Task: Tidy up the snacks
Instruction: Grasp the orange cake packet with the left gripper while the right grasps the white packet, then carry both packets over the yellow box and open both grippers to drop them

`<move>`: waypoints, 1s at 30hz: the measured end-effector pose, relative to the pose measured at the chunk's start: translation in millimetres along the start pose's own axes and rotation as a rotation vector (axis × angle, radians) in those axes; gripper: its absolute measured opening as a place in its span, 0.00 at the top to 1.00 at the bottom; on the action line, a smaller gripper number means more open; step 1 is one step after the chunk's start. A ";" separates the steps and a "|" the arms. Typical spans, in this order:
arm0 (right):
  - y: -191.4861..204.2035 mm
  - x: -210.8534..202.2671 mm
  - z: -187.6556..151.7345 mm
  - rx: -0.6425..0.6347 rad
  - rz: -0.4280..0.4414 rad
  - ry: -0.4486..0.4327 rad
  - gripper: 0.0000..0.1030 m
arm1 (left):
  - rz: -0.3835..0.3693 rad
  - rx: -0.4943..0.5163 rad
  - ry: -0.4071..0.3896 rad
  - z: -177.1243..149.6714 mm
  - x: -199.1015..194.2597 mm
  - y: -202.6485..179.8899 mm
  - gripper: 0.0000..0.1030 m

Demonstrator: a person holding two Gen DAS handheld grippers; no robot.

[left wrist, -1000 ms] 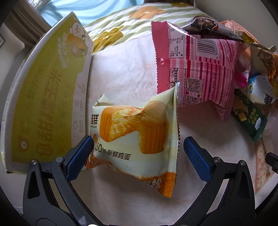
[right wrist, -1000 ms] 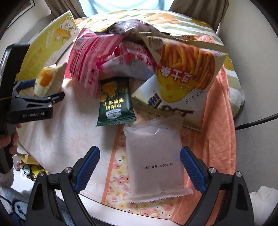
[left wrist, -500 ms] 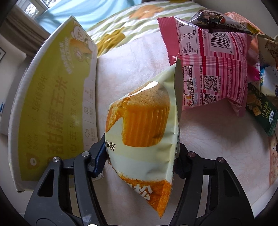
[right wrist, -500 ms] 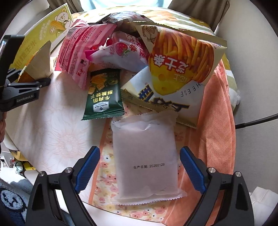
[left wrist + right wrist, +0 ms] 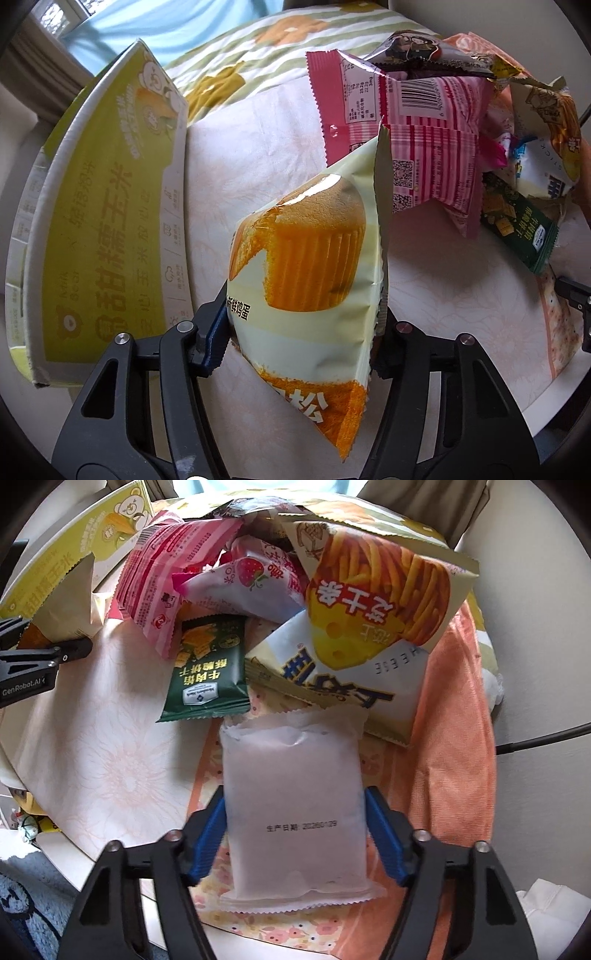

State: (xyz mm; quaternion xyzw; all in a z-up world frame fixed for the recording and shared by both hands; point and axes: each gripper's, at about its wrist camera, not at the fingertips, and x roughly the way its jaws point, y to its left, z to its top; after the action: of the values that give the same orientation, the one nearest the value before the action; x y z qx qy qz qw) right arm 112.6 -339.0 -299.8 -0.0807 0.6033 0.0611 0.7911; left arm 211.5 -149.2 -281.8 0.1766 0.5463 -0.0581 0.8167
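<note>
The cake packet (image 5: 306, 273) is a pale cream pouch printed with a large golden cupcake, an orange band along its lower edge and dark Chinese lettering; its crimped top seal stands up tilted. The left claw (image 5: 301, 332) is closed on its lower half, blue pads pressing both sides, and the pouch is held off the tabletop (image 5: 258, 155), which wears a pale floral cloth.

Just left of the cake packet lies a yellow-green corn box (image 5: 99, 229) with a bear logo. Beyond the packet to the right sits a pink striped packet (image 5: 424, 147) showing a barcode and QR code, with a dark glossy packet (image 5: 417, 51) on top of it. Further right of the cake packet lies a dark green cracker packet (image 5: 517, 229).

In the right wrist view, a plain white packet (image 5: 295, 812) with a printed date lies flat on a flowered orange cloth (image 5: 443, 775). The right claw (image 5: 295, 834) straddles it, narrowed so the blue pads sit at or just beside its edges; whether they grip cannot be told. Behind the white packet rest a cheese-stick bag (image 5: 376, 602) and a strawberry packet (image 5: 243, 579).
</note>
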 end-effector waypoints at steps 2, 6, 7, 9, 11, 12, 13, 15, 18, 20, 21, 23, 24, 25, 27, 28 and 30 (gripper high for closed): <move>4.4 3.3 -1.8 -0.001 -0.012 -0.001 0.39 | -0.003 0.000 -0.005 -2.2 -4.6 -1.2 0.45; 7.3 2.6 -5.5 0.016 -0.012 -0.010 0.43 | -0.013 0.003 -0.012 -9.9 -17.0 -4.2 0.45; 8.4 2.7 -5.2 0.025 -0.007 -0.014 0.43 | -0.014 0.004 -0.013 -11.4 -19.8 -4.5 0.45; 10.0 -1.8 -7.5 0.034 0.005 -0.020 0.43 | -0.009 0.000 -0.021 -15.9 -29.2 -4.9 0.45; 11.5 -7.6 -9.2 0.039 0.006 -0.029 0.43 | -0.003 0.000 -0.032 -18.0 -37.2 -5.1 0.45; 12.2 -11.4 -9.7 0.043 0.007 -0.039 0.43 | 0.000 -0.001 -0.037 -19.8 -42.0 -5.4 0.45; 12.5 -16.8 -9.7 0.047 0.008 -0.047 0.43 | 0.001 -0.003 -0.044 -18.5 -44.9 -3.5 0.45; 13.9 -27.2 -10.2 0.050 0.014 -0.071 0.43 | 0.003 -0.010 -0.062 -17.0 -53.9 -0.4 0.45; 15.5 -46.9 -9.2 0.025 -0.003 -0.114 0.43 | 0.007 -0.039 -0.098 -16.7 -77.2 4.1 0.45; 18.3 -59.3 -7.6 -0.003 -0.028 -0.148 0.43 | 0.018 -0.064 -0.138 -13.4 -92.0 9.7 0.45; 19.1 -66.2 -5.0 -0.015 -0.032 -0.169 0.43 | 0.024 -0.078 -0.158 -12.5 -102.7 12.6 0.45; 21.3 -78.4 1.6 -0.023 -0.021 -0.202 0.43 | 0.037 -0.101 -0.197 -11.2 -122.2 19.2 0.45; 21.7 -85.3 13.1 -0.025 -0.012 -0.218 0.43 | 0.045 -0.109 -0.214 -11.0 -132.4 22.8 0.45; 24.5 -91.5 19.0 -0.026 -0.007 -0.234 0.43 | 0.052 -0.114 -0.228 -11.5 -140.0 25.7 0.45; 28.0 -105.3 31.0 -0.030 0.007 -0.276 0.43 | 0.064 -0.133 -0.261 -10.2 -157.5 36.5 0.45; 31.1 -111.3 36.4 -0.035 0.015 -0.294 0.43 | 0.065 -0.144 -0.272 -8.7 -162.7 42.0 0.45; 42.7 -126.1 49.6 -0.050 0.024 -0.329 0.43 | 0.065 -0.175 -0.304 -5.6 -175.3 59.3 0.45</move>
State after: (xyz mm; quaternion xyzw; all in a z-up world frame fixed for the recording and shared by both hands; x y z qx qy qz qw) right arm 117.8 -287.1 -167.6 -0.0818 0.4648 0.0980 0.8762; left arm 154.1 -109.3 -110.3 0.1118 0.4133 -0.0099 0.9036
